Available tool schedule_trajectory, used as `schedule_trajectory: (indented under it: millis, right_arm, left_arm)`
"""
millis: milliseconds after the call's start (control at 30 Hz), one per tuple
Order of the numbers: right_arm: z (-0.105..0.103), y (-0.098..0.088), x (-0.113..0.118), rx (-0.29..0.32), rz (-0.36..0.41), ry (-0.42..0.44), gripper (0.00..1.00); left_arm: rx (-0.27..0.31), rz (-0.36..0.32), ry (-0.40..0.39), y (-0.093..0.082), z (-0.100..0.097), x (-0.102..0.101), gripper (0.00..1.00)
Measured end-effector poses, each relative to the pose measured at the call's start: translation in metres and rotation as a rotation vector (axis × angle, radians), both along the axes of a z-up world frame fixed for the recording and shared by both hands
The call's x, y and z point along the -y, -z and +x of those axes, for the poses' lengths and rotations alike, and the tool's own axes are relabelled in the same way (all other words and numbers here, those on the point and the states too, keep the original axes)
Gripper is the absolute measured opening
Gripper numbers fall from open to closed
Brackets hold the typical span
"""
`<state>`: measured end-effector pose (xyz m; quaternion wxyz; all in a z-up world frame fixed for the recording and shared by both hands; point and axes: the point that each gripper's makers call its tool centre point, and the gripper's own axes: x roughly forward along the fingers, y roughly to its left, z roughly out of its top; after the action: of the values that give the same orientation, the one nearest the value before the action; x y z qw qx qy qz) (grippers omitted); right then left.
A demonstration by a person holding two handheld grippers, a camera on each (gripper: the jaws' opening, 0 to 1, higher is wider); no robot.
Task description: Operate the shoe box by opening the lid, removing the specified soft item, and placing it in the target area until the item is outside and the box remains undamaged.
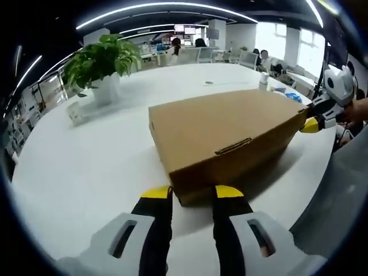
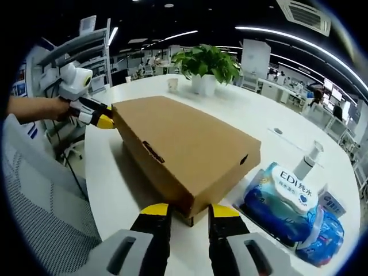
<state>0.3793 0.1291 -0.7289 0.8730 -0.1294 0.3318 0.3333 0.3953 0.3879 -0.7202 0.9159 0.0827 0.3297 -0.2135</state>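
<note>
In the left gripper view, one closed cardboard shoe box (image 1: 227, 135) is seen lying on the white bench (image 1: 86, 167). The left gripper (image 1: 192, 192) is parted at its near corner, grasping nothing.

In the right gripper view, the right gripper (image 2: 190, 211) is likewise released at the opposite corner. One wipes pack (image 2: 287, 201) lies just beside the box. A corner could be crushed if squeezed.

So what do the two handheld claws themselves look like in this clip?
Both match. The left claw and right claw each have two black jaws with yellow tips, rising from pale grey housings with slotted openings. Seen from across the shoe box, each carries a white box-shaped top. The hand gripping it appears bare, with no sleeve in sight.
</note>
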Motion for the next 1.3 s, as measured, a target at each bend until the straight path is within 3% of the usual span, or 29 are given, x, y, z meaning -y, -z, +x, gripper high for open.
schedule_trajectory:
  millis: [400, 833, 1000, 1100, 1300]
  right_arm:
    - [-0.005, -0.002, 0.002, -0.016, 0.013, 0.0, 0.25]
    - [0.004, -0.026, 0.001, 0.03, 0.066, -0.007, 0.3]
    - [0.004, -0.023, -0.005, 0.019, 0.067, -0.01, 0.29]
    - [0.004, -0.02, -0.004, 0.009, 0.072, -0.003, 0.28]
    - [0.004, -0.014, -0.005, 0.006, 0.05, -0.012, 0.28]
  left_arm:
    - [-0.002, -0.003, -0.008, -0.001, -0.003, -0.009, 0.28]
    - [0.059, 0.035, 0.054, -0.027, 0.002, -0.005, 0.3]
    - [0.049, 0.062, 0.092, -0.023, 0.003, 0.001, 0.26]
    - [0.025, 0.032, 0.071, -0.021, 0.003, 0.001, 0.27]
    - [0.014, 0.035, 0.07, -0.016, 0.002, 0.0, 0.26]
